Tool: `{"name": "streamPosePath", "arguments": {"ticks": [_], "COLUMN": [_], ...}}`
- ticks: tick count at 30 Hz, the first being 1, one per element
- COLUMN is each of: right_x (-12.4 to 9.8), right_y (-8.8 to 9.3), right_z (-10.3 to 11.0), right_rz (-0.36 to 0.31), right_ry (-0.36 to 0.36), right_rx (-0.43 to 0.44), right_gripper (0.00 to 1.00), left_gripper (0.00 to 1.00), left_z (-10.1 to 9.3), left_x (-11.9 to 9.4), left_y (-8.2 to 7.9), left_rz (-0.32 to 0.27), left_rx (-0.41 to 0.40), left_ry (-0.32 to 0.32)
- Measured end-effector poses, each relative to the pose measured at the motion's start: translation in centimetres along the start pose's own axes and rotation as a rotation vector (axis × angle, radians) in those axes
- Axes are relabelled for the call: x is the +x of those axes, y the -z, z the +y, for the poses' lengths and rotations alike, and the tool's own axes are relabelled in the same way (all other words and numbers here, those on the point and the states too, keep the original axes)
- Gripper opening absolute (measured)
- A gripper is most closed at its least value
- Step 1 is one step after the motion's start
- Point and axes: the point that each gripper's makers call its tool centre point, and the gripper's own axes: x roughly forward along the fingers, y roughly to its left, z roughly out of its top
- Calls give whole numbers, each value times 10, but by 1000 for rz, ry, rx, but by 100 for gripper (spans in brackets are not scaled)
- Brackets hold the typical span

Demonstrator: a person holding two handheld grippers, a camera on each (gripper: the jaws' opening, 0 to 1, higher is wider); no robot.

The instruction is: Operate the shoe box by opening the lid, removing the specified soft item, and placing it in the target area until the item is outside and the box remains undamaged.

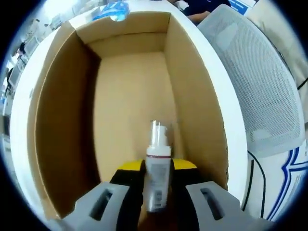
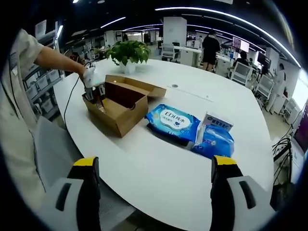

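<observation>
White counter (image 2: pixel 159 163) spread under an open-plan office with ceiling strip lights, a potted plant (image 2: pixel 128 52) at its far side. On it the cardboard shoe box (image 2: pixel 120 103) sat open, flaps out, with blue wipes packs (image 2: pixel 172 121) just beside it. My left gripper (image 1: pixel 158 192) hung inside the box, fingers (image 1: pixel 126 190) clamped on a small clear-capped bottle (image 1: pixel 158 173). My right gripper (image 2: pixel 156 192) hovered well back, fingers (image 2: pixel 89 185) wide apart, empty.

The left gripper (image 1: pixel 156 192) is clamped on a small bottle (image 1: pixel 158 175) inside the shoe box (image 1: pixel 62 120). The right gripper (image 2: pixel 154 187) hangs wide apart, holding nothing, well back from that box.
</observation>
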Motion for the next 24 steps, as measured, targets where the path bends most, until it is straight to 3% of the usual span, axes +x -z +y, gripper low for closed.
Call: {"name": "streamPosePath", "arguments": {"ticks": [14, 24], "right_x": [-1, 0], "right_y": [-6, -14], "right_z": [4, 11], "right_rz": [-24, -51], "right_ry": [-9, -26], "right_rx": [-8, -34], "right_gripper": [90, 87], "left_gripper": [18, 18], "left_z": [6, 4], "left_x": [-4, -18], "left_y": [-4, -17], "left_rz": [-15, -56], "left_rx": [-23, -29], "left_ry": [-64, -91]}}
